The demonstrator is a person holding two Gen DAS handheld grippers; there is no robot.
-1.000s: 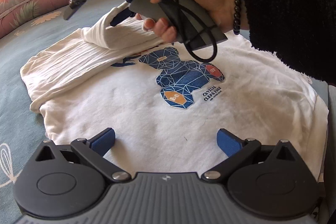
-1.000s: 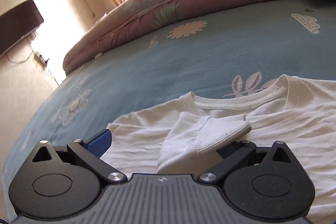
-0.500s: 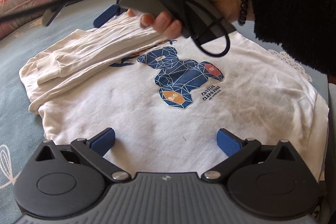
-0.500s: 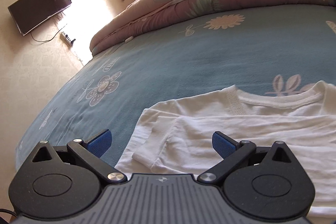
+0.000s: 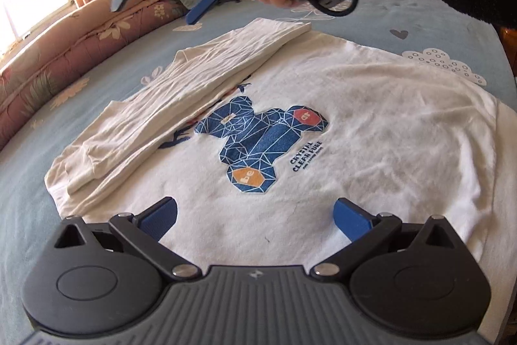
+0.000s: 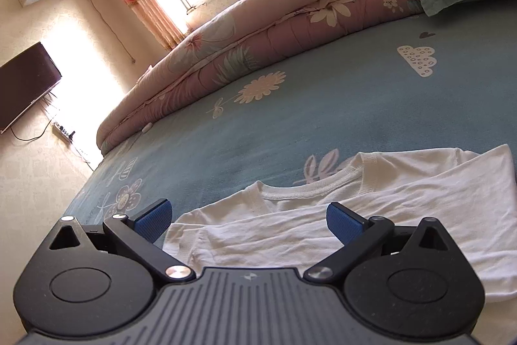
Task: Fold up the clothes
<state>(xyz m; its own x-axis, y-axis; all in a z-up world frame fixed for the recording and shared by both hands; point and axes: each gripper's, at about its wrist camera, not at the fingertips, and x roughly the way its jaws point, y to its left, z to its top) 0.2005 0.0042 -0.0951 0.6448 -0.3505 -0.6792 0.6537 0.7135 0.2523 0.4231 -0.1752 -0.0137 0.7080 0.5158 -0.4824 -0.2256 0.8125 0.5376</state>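
Now sleeve released by right gripper, laid flat across white T-shirt; both jaw pairs apart, empty. Left gripper unmoved. One side fold judged complete.

- A white T-shirt is lying flat on the bed, front side facing up.
- A blue geometric bear print with small dark lettering beside it is showing on the chest.
- One side with its sleeve is lying folded inward in a long wrinkled strip, covering the print's edge.
- The ribbed collar is resting open against the bedding.
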